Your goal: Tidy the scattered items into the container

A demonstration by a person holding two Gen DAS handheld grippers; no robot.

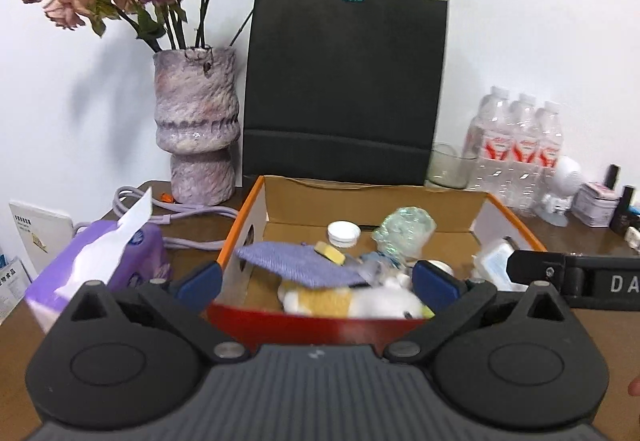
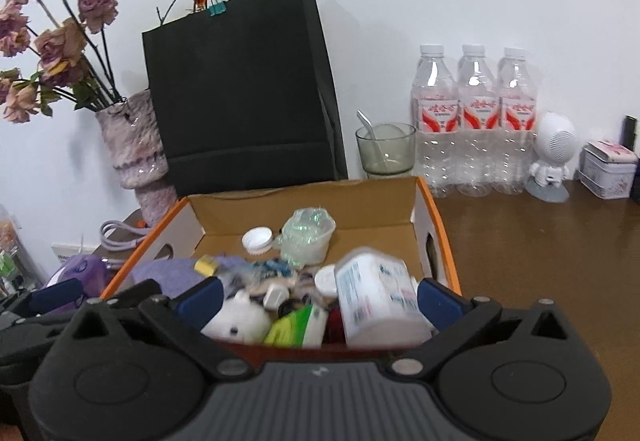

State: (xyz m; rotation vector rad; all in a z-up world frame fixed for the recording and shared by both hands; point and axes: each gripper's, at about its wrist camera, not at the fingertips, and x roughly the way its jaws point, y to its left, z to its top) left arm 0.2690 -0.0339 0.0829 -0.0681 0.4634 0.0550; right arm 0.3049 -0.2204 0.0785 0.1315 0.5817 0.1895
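Note:
A cardboard box with an orange rim [image 1: 240,225] [image 2: 440,229] stands on the brown table, filled with small items. In the left wrist view it holds a purple cloth [image 1: 296,261], a white and yellow plush toy [image 1: 360,301], a white cap [image 1: 343,233] and crumpled clear plastic [image 1: 406,229]. In the right wrist view a white packet [image 2: 376,301], a green packet [image 2: 292,329] and the plush [image 2: 240,321] lie at the near end. My left gripper [image 1: 318,281] hangs open over the box's near edge, holding nothing. My right gripper [image 2: 320,301] is open beside it, its pads clear of the white packet.
Behind the box stand a black paper bag [image 1: 344,89], a rough pink vase [image 1: 198,125] with dried roses, a glass [image 2: 386,149] with a spoon, three water bottles [image 2: 476,117], a white figure [image 2: 552,157] and a tin [image 2: 610,173]. A purple tissue box [image 1: 100,261] and a cable lie left.

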